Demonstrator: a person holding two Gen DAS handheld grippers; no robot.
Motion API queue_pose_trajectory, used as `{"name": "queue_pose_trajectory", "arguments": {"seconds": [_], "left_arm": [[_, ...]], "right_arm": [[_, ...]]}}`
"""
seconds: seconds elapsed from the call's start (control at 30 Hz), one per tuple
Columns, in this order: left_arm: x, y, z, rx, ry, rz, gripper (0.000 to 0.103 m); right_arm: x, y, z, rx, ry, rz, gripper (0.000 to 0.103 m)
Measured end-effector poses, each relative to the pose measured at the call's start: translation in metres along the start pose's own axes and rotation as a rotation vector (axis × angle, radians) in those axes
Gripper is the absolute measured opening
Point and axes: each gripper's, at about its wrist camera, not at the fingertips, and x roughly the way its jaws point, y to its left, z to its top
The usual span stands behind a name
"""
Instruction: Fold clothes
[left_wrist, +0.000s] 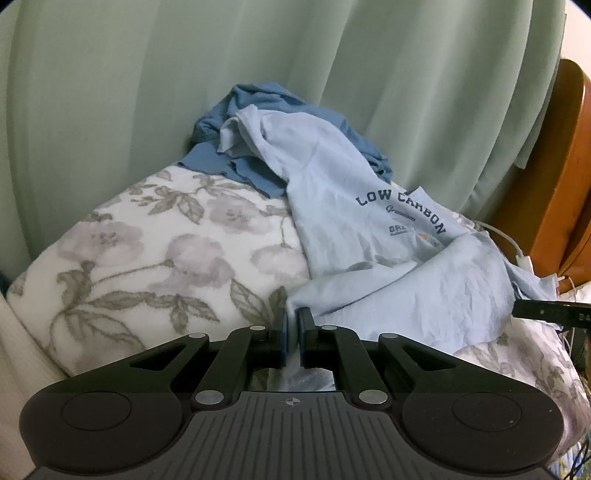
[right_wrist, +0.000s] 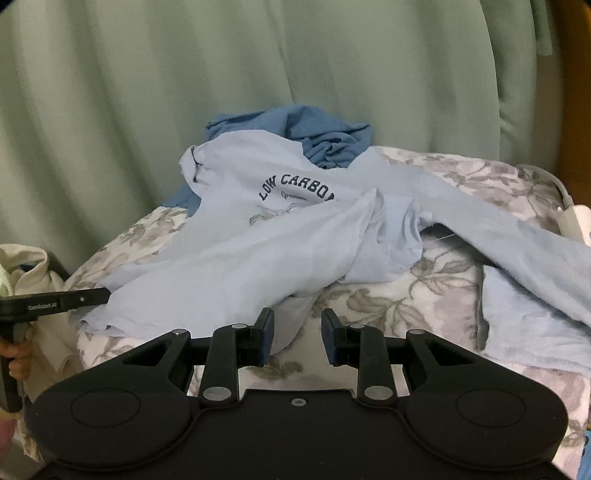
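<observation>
A light blue T-shirt (left_wrist: 369, 221) printed "LOW CARBON" lies crumpled on a floral blanket (left_wrist: 147, 240). My left gripper (left_wrist: 293, 317) is shut on a corner of its hem, and cloth shows between the blue pads. In the right wrist view the same shirt (right_wrist: 258, 240) spreads across the bed, with the left gripper (right_wrist: 92, 295) pinching its left edge. My right gripper (right_wrist: 297, 321) stands open just above the blanket. A fold of the shirt lies by its left finger and nothing is pressed between the pads. Its tip (left_wrist: 517, 309) shows at the shirt's right edge.
A darker blue garment (right_wrist: 325, 122) is heaped behind the shirt against a pale green curtain (right_wrist: 147, 92). A white cable and plug (right_wrist: 576, 221) lie at the bed's right edge, near a wooden headboard (left_wrist: 565, 184). A cream cloth (right_wrist: 26, 266) sits at far left.
</observation>
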Motion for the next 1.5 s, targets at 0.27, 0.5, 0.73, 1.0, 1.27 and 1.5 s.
{"name": "queue_pose_trajectory", "arguments": {"seconds": [0.27, 0.5, 0.73, 1.0, 1.27, 1.5], "left_arm": [[-0.003, 0.001, -0.005, 0.007, 0.011, -0.012, 0.005], [-0.005, 0.002, -0.006, 0.004, 0.009, -0.037, 0.005], [-0.02, -0.005, -0.005, 0.003, -0.009, -0.097, 0.005], [-0.059, -0.041, -0.009, 0.072, -0.028, -0.295, 0.004], [-0.076, -0.071, -0.032, 0.149, 0.011, -0.372, 0.004], [-0.076, -0.056, -0.05, 0.152, 0.078, -0.285, 0.004]], "right_arm": [[0.024, 0.003, -0.001, 0.013, 0.044, 0.046, 0.029], [0.025, 0.002, -0.003, 0.029, 0.042, 0.051, 0.008], [-0.011, 0.007, -0.004, 0.019, -0.026, 0.038, 0.006], [-0.105, 0.01, -0.016, -0.025, -0.158, -0.052, 0.006], [-0.149, -0.008, -0.046, 0.032, -0.148, -0.155, 0.006], [-0.138, 0.001, -0.084, -0.007, -0.033, -0.14, 0.005]]}}
